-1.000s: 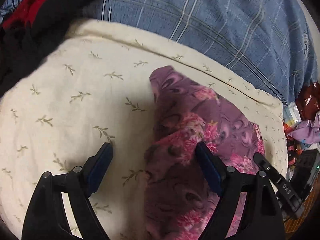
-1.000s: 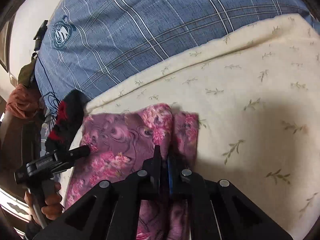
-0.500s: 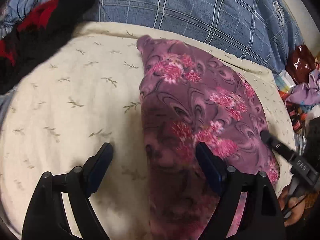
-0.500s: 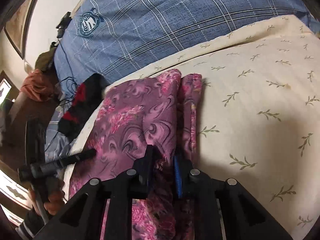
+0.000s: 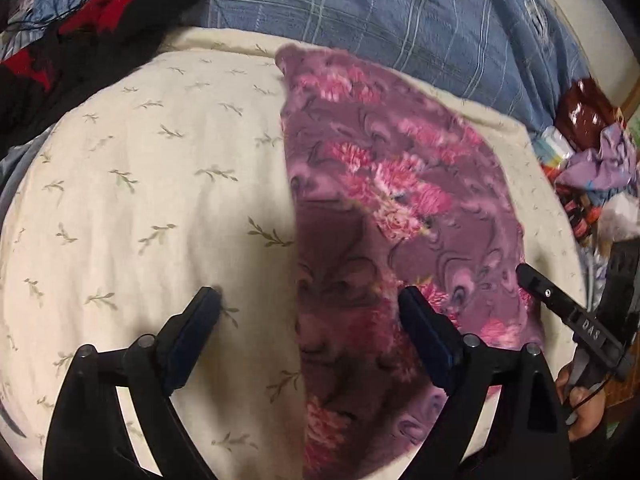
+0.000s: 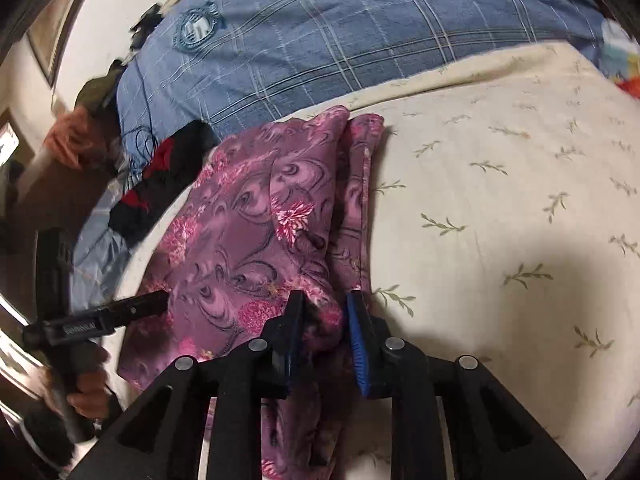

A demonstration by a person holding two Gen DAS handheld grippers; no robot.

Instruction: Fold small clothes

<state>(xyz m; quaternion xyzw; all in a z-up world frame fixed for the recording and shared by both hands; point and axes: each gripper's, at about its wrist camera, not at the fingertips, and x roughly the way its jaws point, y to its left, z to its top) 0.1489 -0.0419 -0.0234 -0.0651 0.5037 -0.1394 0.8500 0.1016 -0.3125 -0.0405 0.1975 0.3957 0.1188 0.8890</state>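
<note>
Now left tool (image 5: pixel 310 306) wide apart – right tool (image 6: pixel 324 312) loosely around purple floral garment (image 6: pixel 256 220).

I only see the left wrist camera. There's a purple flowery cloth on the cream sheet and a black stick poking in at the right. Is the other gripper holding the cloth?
Observer: The right wrist view shows the purple flowery cloth bunched between the jaws of the right gripper. They have just been opening, and one pad looks clear of the cloth.
Child: Is it folded yet?
Observer: Partly. A narrow under-layer sticks out beside the top layer along its right edge in that view.
Child: Anything else I can't see?
Observer: A crumpled orange cloth lies beyond the black and red garment.
</note>
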